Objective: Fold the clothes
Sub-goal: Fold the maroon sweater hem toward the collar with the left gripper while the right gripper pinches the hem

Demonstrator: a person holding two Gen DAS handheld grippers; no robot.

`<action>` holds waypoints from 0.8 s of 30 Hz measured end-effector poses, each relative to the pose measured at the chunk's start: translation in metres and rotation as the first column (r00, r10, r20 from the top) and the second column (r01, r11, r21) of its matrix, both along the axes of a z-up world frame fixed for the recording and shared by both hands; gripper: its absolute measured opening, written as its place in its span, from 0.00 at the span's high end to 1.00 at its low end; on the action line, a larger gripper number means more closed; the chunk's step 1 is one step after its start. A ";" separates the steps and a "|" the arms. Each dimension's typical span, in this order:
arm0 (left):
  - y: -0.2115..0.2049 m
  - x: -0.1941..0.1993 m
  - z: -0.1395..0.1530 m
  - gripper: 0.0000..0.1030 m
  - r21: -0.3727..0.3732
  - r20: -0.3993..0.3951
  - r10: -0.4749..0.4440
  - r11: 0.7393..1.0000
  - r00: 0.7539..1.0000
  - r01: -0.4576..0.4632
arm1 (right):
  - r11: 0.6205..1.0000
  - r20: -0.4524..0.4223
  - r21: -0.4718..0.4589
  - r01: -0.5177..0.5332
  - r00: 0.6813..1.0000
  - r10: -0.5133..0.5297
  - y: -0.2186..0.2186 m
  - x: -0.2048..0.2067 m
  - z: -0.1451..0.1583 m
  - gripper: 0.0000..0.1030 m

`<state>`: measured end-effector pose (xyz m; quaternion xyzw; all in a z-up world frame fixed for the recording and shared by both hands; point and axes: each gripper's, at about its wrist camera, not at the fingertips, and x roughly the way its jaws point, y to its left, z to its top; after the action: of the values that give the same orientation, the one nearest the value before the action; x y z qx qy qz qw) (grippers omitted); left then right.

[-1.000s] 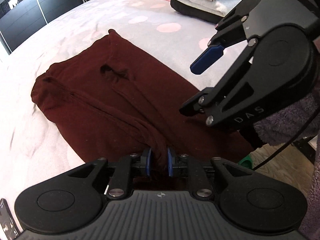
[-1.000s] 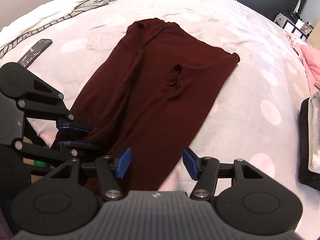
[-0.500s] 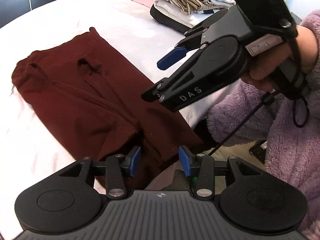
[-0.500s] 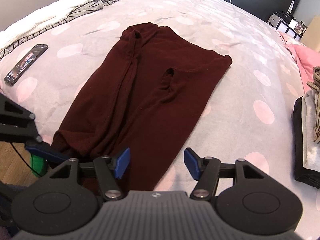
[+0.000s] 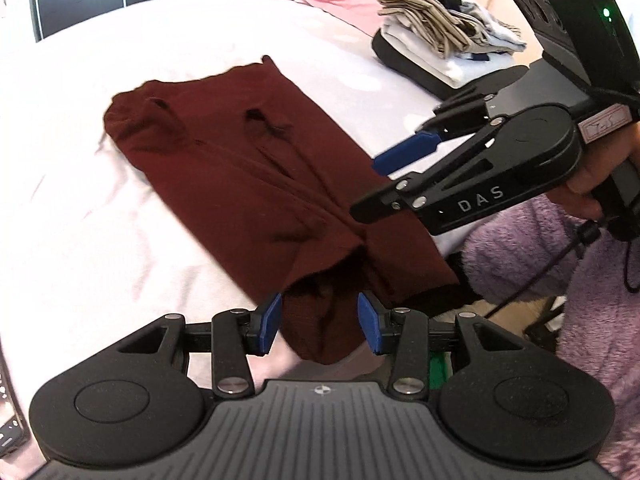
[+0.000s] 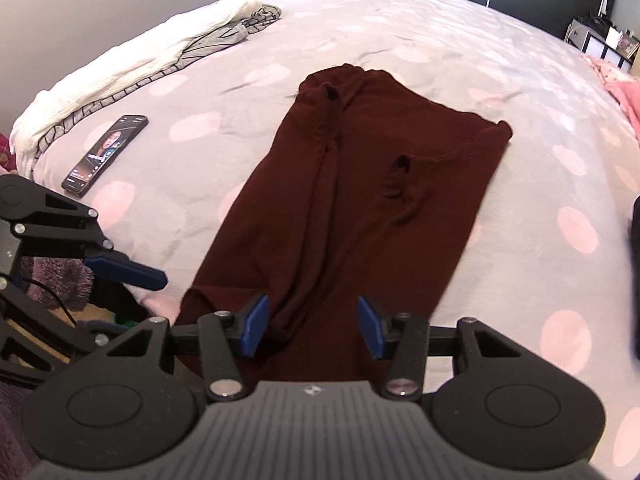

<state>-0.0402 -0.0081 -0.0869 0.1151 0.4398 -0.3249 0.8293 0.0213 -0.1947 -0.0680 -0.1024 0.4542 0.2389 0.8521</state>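
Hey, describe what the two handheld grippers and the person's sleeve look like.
Both grippers, left gripper and right gripper, are matte black with blue finger pads, silver screws and a ribbed grey body. The right one reads "DAS" on its side, shows a green light and trails a black cable. The sleeve is fluffy lilac fleece.

Dark maroon garment (image 6: 352, 208), folded lengthwise, flat on bed, near end overhanging edge
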 end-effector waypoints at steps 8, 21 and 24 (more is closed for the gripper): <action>-0.012 0.009 -0.015 0.62 0.051 0.038 0.003 0.999 0.999 -0.004 | 0.982 -0.144 0.162 0.094 0.987 -0.070 -0.002 0.018 -0.015 0.55; -0.012 -0.003 -0.019 0.93 0.144 0.076 -0.086 0.987 0.993 0.074 | 0.967 -0.268 0.196 0.165 0.957 -0.110 0.002 0.031 -0.035 0.89; -0.005 -0.015 -0.009 0.95 0.174 0.111 -0.097 0.982 0.989 0.077 | 0.947 -0.297 0.262 0.189 0.949 -0.107 -0.003 0.028 -0.031 0.89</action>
<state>-0.0554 -0.0130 -0.0956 0.2233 0.4100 -0.3148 0.8264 0.0497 -0.1973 -0.0991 0.0915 0.5368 0.2490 0.8009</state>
